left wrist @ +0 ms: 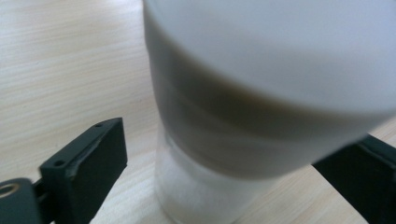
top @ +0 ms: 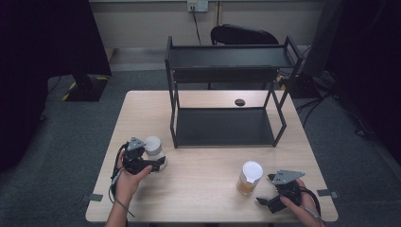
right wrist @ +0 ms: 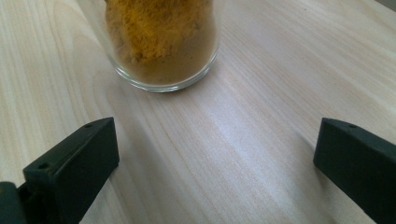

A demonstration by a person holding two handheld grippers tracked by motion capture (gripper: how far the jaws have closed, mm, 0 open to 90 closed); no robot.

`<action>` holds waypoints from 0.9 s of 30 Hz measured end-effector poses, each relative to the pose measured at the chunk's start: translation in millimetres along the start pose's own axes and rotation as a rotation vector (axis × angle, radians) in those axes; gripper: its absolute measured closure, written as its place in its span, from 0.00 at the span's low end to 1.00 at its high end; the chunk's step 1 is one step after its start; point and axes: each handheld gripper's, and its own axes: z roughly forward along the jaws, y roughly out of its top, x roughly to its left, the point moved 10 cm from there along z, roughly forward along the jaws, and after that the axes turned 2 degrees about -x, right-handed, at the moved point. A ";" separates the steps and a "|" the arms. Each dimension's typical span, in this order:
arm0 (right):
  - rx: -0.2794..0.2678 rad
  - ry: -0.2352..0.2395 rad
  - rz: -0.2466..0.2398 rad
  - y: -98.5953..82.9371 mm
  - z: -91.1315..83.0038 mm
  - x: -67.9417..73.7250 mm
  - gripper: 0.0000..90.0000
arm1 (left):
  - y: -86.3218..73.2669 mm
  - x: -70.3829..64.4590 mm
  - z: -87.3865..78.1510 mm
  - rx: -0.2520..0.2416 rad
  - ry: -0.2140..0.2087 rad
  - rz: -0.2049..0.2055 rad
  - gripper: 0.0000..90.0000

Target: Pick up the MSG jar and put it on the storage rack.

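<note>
Two glass jars stand on the pale wood-grain desk, each with a rounded white lid. The white jar sits near the desk's left edge; in the left gripper view it is a smooth cylinder, clear at the base with a pale powder inside, and blurred from closeness. The left gripper has its two blocky matt-black jaws apart, one on each side of this jar; whether they touch the glass I cannot tell. The orange jar stands toward the front right corner. Its thick clear round base holds coarse, clumped orange-yellow powder. The right gripper lies just short of it, jaws spread wide over bare wood, holding nothing. Each gripper carries one grey three-cornered plate. One black metal rack with two flat shelves and thin square legs stands at the desk's back edge.
</note>
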 end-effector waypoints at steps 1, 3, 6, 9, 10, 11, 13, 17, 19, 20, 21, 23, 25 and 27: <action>0.000 0.000 0.000 0.0 0.0 0.0 0.00 | 0.4 0.2 0.4 -0.003 0.001 -0.002 0.09; 0.000 0.000 0.000 0.0 0.0 0.0 0.00 | 1.4 2.2 1.2 -0.013 -0.013 0.009 0.16; 0.000 0.000 0.000 0.0 0.0 0.0 0.00 | 1.9 5.6 1.6 -0.041 -0.025 -0.004 0.21; 0.000 0.000 0.000 0.1 0.1 0.0 0.00 | 3.6 6.2 1.8 -0.048 -0.037 0.002 0.24; 0.000 0.000 0.000 0.1 0.1 0.0 0.00 | 4.1 4.9 1.3 -0.050 -0.029 0.015 0.26; 0.000 0.000 0.000 0.1 0.1 0.0 0.00 | 4.5 3.8 1.0 -0.056 -0.033 0.033 0.28; 0.000 0.000 0.000 0.1 0.1 0.0 0.00 | 6.6 0.9 0.6 -0.051 -0.025 0.080 0.35; 0.000 0.000 0.000 0.1 0.1 0.0 0.00 | 11.8 -0.7 -0.7 -0.027 -0.010 0.112 0.37; 0.000 0.000 0.000 0.1 0.1 0.0 0.00 | 14.1 -1.6 -1.2 -0.017 -0.002 0.127 0.39; 0.000 0.000 0.000 0.1 0.1 0.0 0.00 | 14.4 -2.0 -1.1 -0.018 0.001 0.123 0.39; 0.000 0.000 0.000 0.1 0.1 0.0 0.00 | 14.9 -2.1 -1.0 -0.018 0.005 0.120 0.39; 0.000 0.000 0.000 0.2 0.1 0.0 0.00 | 16.3 -2.4 -0.6 -0.014 0.007 0.119 0.39; 0.000 -0.001 0.001 0.2 0.2 0.0 0.00 | 17.9 -3.0 -1.0 -0.016 0.005 0.115 0.39; 0.001 -0.001 0.002 0.3 0.2 0.2 0.00 | 20.9 -3.0 -2.0 -0.015 -0.009 0.106 0.39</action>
